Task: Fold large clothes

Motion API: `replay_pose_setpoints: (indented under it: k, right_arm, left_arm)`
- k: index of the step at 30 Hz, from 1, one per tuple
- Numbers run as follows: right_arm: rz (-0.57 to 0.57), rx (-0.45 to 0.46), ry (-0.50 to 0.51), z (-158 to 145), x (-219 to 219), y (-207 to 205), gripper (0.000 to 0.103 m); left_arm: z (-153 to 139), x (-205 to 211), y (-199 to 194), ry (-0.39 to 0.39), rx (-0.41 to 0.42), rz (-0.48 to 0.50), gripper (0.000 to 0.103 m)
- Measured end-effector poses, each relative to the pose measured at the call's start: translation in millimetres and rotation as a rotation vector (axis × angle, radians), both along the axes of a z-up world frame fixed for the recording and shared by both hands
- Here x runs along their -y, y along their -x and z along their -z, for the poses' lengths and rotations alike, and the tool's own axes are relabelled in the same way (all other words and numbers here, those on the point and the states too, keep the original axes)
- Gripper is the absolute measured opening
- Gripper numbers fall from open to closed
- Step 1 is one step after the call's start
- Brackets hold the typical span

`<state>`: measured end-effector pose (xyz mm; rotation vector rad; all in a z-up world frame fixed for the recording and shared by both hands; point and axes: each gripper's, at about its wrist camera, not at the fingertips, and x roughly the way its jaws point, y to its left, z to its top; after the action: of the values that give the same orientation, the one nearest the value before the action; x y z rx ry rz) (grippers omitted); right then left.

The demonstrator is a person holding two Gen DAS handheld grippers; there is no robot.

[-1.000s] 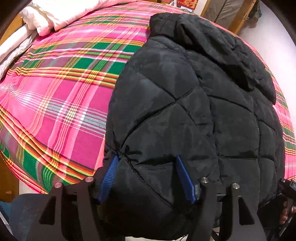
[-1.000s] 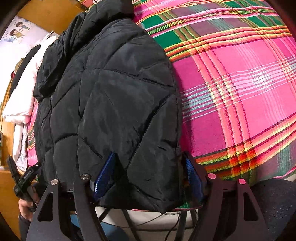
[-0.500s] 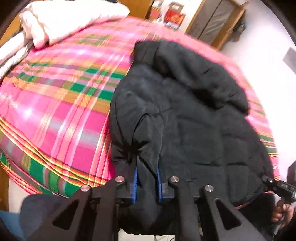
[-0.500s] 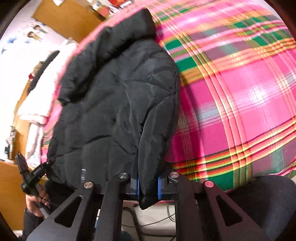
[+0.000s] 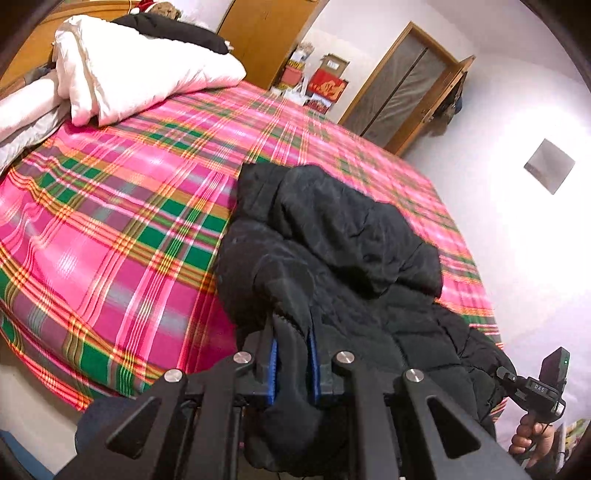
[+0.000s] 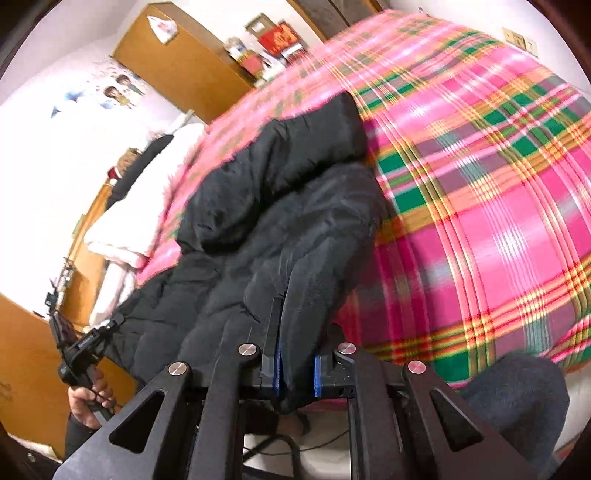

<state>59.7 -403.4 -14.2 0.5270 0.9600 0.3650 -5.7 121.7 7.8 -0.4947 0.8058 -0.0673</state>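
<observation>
A black quilted puffer jacket [image 5: 332, 236] lies on a pink and green plaid bed [image 5: 122, 221], hood towards the far side. My left gripper [image 5: 291, 350] is shut on the jacket's near hem at its left corner and holds it lifted. In the right wrist view the jacket [image 6: 280, 206] hangs from my right gripper [image 6: 297, 365], which is shut on the hem's right corner. The lifted hem bunches between the blue pads [image 5: 272, 365]. The right gripper also shows at the left wrist view's lower right edge [image 5: 543, 387].
A white duvet [image 5: 140, 70] and pillows are piled at the bed's far left. A wooden wardrobe [image 5: 266, 33] and a door [image 5: 399, 85] stand behind the bed. The plaid sheet [image 6: 480, 184] stretches out to the right of the jacket.
Both grippers closed on the jacket's near hem and raised it. The lower part of the jacket has come up off the bed and the cameras now look across the bed.
</observation>
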Motion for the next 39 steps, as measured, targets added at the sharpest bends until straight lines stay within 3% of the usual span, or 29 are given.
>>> replay_pose_setpoints:
  k: [10,16,21,26,30,35,39]
  right_arm:
    - [0.035,0.114,-0.083,-45,0,-48,0.012]
    - [0.074,0.134,-0.103,-67,-5,-114,0.012]
    - [0.101,0.106,-0.085,-69,-16,-182,0.012]
    - [0.111,0.036,-0.054,-52,-25,-250,0.012]
    - [0.13,-0.064,-0.02,-17,-30,-303,0.013]
    - [0.15,-0.172,-0.001,32,-35,-349,0.017]
    - [0.153,-0.183,0.0,52,-38,-362,0.022]
  left_arm:
    - [-39,-17,-38,0.067,0.091,-0.036,0.013]
    - [-55,-27,-97,0.099,0.122,-0.069,0.013]
    - [-53,-34,-161,0.126,0.103,-0.102,0.013]
    - [-30,-39,-233,0.119,0.043,-0.131,0.014]
    - [3,-41,-285,0.106,-0.03,-0.139,0.014]
    - [48,-41,-337,0.095,-0.119,-0.129,0.02]
    - [70,-45,-354,0.157,-0.13,-0.127,0.028]
